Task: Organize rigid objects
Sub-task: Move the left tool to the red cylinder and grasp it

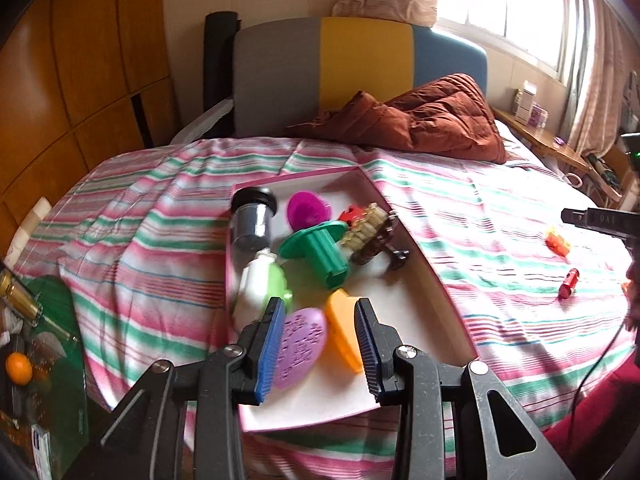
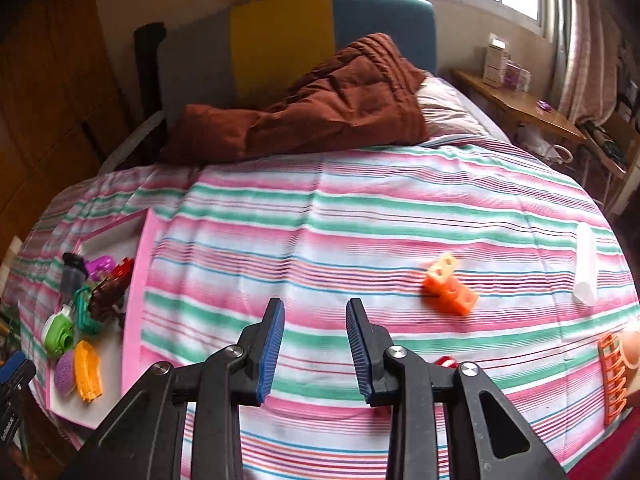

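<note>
Left wrist view has the left gripper (image 1: 320,330) jaws open, empty, over the pink tray (image 1: 428,270) of toys, while the right gripper (image 2: 316,330) hangs open above the striped bed (image 2: 360,216), orange block (image 2: 450,288) lying ahead.

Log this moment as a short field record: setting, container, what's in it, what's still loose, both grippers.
setting: striped bedspread on a bed
container: shallow pink-rimmed white box
in box: green ribbed plastic cap, purple oval disc, orange plastic wedge, among others
loose: orange plastic block piece, small red cylinder
left gripper: open, empty, over the box
right gripper: open, empty, over the bedspread
</note>
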Action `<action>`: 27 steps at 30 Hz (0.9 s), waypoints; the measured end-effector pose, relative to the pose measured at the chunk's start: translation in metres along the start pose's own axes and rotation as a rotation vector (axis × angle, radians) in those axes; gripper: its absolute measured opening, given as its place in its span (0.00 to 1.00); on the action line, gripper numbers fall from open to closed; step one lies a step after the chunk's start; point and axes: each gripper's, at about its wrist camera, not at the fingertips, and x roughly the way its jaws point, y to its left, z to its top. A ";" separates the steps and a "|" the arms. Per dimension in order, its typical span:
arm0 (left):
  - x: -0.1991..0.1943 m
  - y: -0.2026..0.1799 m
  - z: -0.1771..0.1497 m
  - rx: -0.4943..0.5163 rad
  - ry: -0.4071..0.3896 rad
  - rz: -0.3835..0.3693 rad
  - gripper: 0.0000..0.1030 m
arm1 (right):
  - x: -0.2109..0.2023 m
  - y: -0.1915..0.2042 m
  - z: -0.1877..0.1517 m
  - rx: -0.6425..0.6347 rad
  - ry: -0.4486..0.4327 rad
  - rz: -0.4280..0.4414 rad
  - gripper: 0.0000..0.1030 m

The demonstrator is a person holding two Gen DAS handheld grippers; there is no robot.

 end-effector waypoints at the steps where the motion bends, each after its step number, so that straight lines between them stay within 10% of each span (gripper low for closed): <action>1: 0.000 -0.006 0.003 0.013 -0.003 -0.011 0.40 | 0.000 -0.015 0.003 0.031 -0.012 -0.021 0.31; 8: 0.007 -0.065 0.023 0.135 -0.013 -0.103 0.44 | -0.002 -0.120 -0.009 0.374 -0.071 -0.185 0.31; 14: 0.029 -0.132 0.033 0.272 0.003 -0.210 0.50 | -0.014 -0.167 -0.020 0.631 -0.128 -0.111 0.33; 27: 0.083 -0.276 0.026 0.548 0.107 -0.454 0.51 | -0.002 -0.166 -0.025 0.664 -0.058 -0.047 0.33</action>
